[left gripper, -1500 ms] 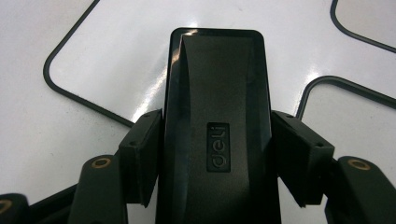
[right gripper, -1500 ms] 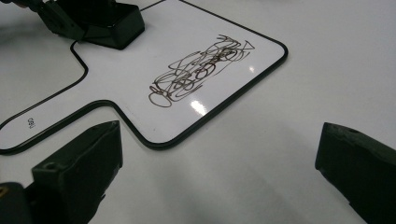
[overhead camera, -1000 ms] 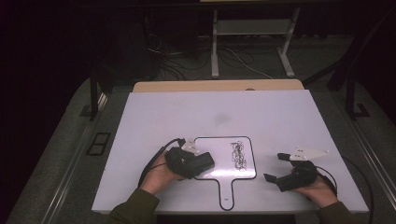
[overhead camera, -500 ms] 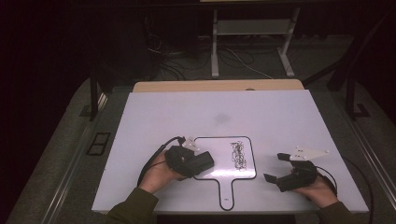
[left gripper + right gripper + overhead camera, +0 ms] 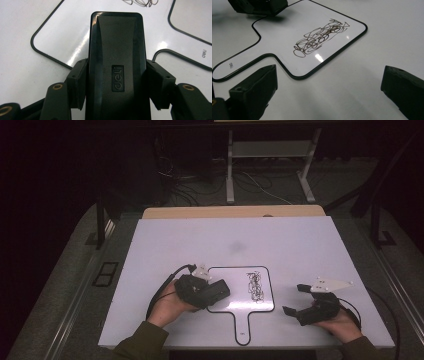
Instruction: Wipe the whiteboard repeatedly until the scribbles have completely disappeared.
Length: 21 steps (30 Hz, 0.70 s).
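Next to nothing has shifted over the last second: both hands sit where they were, the left one perhaps a shade closer to the small board.

The left gripper (image 5: 216, 289) has its two jaws pressed tight against the sides of a black eraser block (image 5: 117, 67) marked "deli", which juts out past the jaw tips. From above, that block hangs over the board's 9 o'clock edge; whether it touches the surface I cannot tell.

The paddle-shaped whiteboard (image 5: 227, 292) with its black border lies flat on the white table (image 5: 280, 245), handle pointing to 6 o'clock, toward the person. A dark tangle of scribble (image 5: 319, 37) sits toward the board's 3 o'clock side, apart from the eraser.

The right gripper (image 5: 295, 301) rests low at about 3 o'clock of the board, off its edge, in the person's right hand (image 5: 342, 322). Its jaws stand wide apart with nothing between them, only bare table, and they face the scribble. A cable (image 5: 160, 295) loops back from the left gripper beside the left hand (image 5: 167, 306).
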Tool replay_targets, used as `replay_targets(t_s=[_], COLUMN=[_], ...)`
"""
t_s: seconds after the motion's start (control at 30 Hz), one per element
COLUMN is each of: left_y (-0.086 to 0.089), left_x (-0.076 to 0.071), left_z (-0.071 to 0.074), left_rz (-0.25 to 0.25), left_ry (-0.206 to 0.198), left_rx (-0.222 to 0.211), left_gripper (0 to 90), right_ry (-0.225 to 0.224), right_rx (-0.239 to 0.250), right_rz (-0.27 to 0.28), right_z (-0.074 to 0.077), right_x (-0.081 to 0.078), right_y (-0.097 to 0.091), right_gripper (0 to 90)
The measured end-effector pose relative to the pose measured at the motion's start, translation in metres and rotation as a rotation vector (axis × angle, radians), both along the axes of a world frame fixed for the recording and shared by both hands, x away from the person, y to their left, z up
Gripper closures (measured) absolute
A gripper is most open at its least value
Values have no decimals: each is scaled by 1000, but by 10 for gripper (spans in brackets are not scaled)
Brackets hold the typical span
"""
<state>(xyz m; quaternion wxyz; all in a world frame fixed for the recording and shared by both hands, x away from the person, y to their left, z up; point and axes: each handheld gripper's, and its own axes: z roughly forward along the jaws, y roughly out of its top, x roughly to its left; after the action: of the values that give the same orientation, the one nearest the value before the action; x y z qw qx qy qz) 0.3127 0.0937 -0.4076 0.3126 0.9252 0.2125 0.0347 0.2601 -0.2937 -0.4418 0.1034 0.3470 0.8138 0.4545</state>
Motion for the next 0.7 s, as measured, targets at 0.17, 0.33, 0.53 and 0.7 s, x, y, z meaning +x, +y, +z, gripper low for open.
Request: replay_targets(t_s=[0.17,0.33,0.53,0.7], left_y=[-2,-3,-7,-13], left_x=[2,6,13,18], left_z=[4,6,9,10], left_rz=[5,22,25,23], left_ry=[-3,-8,14,30], left_rx=[-17,-40,-78,-75], left_gripper=[392,393,392,393], right_ry=[2,6,10,8], right_rx=[4,8,18,19], right_rz=[-3,-6,-10,-11], right_z=[0,0,0,0], right_x=[1,1,1,1], right_y=[0,0,-1,-1], right_gripper=[0,0,0,0])
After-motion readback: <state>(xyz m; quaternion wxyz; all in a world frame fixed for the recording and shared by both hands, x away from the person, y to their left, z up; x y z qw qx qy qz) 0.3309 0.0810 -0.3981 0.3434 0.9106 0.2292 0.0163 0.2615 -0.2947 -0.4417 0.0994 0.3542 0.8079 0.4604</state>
